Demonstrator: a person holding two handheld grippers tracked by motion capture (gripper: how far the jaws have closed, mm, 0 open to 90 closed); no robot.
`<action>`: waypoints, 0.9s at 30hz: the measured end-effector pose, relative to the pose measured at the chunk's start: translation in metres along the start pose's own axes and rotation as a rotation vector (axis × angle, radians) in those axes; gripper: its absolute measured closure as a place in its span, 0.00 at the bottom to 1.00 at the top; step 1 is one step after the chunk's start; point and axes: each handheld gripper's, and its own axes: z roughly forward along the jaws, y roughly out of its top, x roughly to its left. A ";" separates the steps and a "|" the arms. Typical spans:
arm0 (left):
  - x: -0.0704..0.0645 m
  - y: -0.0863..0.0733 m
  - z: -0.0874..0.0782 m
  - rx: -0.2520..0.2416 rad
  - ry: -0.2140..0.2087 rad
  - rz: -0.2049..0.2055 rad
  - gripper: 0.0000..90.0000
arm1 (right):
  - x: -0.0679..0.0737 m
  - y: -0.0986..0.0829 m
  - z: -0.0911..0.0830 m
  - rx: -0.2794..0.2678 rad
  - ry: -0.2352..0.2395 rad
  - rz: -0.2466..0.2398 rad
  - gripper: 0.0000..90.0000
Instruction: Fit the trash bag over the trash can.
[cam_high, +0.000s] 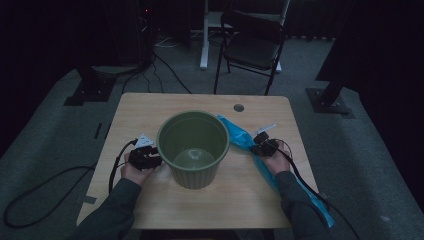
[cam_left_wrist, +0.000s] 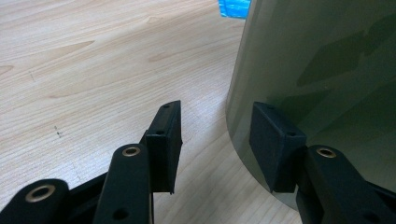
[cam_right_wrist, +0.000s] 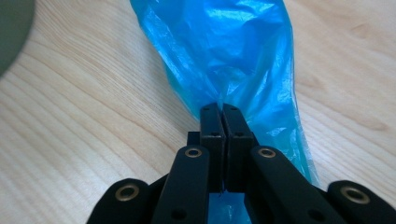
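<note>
Green plastic, the bin (cam_high: 193, 148) stands upright in the middle of the wooden tabletop (cam_high: 150, 107); its far wall is cut off in the left gripper view. The left gripper (cam_left_wrist: 217, 140) sits at the bin's left side with jaws apart, one jaw against the bin wall, the other over bare wood. The right gripper (cam_right_wrist: 223, 122) has its jaws clamped together on a blue plastic bag (cam_right_wrist: 229, 51) lying just right of the bin. The bag's lower end trails off the tabletop edge, partly hidden behind the person's right sleeve (cam_high: 295, 200).
</note>
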 end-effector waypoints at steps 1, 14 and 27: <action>0.000 0.000 0.000 0.000 -0.002 0.001 0.60 | -0.001 0.000 -0.003 -0.010 0.000 0.002 0.99; -0.006 0.001 0.001 -0.001 -0.023 0.020 0.60 | -0.003 0.010 -0.049 -0.142 0.014 0.018 0.99; -0.005 0.001 0.001 -0.002 -0.025 0.019 0.60 | -0.003 0.022 -0.085 -0.239 0.010 0.010 0.99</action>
